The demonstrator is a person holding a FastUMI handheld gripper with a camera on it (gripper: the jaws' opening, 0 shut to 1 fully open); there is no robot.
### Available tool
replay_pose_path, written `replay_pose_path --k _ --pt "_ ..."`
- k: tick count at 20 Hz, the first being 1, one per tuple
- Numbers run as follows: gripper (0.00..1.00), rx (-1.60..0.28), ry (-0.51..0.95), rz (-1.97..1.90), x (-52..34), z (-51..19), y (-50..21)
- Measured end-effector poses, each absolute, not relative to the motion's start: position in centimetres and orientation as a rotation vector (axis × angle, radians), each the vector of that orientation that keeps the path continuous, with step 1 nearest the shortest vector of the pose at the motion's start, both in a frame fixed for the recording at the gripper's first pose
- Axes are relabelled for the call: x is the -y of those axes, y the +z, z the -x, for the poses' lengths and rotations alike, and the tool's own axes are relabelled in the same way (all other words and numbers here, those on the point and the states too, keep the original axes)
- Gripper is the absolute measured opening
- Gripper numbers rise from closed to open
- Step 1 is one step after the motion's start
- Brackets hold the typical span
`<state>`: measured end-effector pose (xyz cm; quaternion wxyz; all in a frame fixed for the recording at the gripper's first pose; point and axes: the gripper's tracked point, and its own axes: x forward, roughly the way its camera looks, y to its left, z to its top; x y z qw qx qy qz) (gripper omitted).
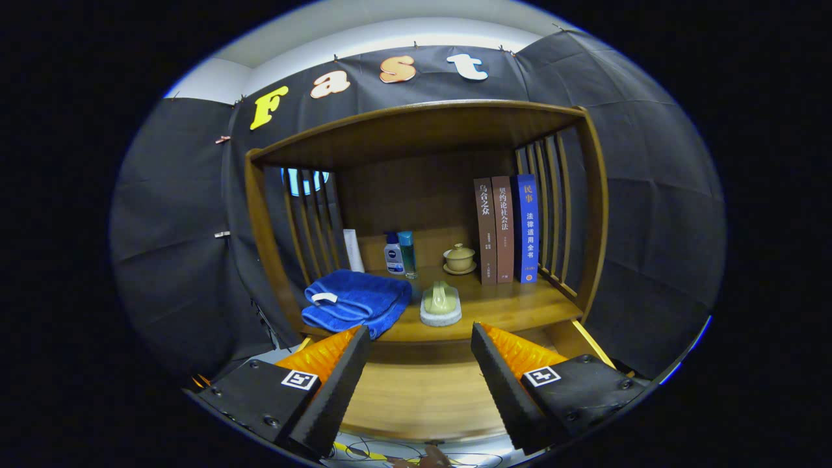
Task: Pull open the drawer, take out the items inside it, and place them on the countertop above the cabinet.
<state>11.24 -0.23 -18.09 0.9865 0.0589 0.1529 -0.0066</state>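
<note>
Nearest the camera, the claw (421, 354) stands open, its two fingers spread wide and holding nothing. Between and below the fingers lies the pulled-out drawer (416, 396), its wooden bottom bare where it can be seen; the fingers hide its outer parts.

Just beyond the fingertips runs the front edge of the surface (513, 309) on top of the cabinet, framed by a wooden hutch with slatted sides and a shelf overhead. At the near left of that surface, just ahead of the left finger, rests a folded blue towel (354, 302) with a small white tag, its front edge hanging slightly over the lip. To the right of the towel, almost touching it, sits a pale green scrub brush (441, 303) on a whitish base, roughly centred between the fingers.

Farther back, against the rear panel, a white tube (353, 250) leans behind the towel. Beside it stand a small white-and-blue bottle (393, 254) and a teal bottle (407, 254), close together. To their right, apart from them, sits a small lidded cup on a saucer (459, 259). Three upright books (507, 229), two brown and one blue, stand side by side near the right slats.
</note>
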Motion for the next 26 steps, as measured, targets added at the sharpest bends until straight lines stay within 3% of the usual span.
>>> replay_pose_path --k 11,26 --pt "0.99 -0.297 -0.054 -0.137 -0.2 0.1 -27.7" --pt "1.0 -0.355 -0.111 -0.103 0.2 -2.0 -34.5"
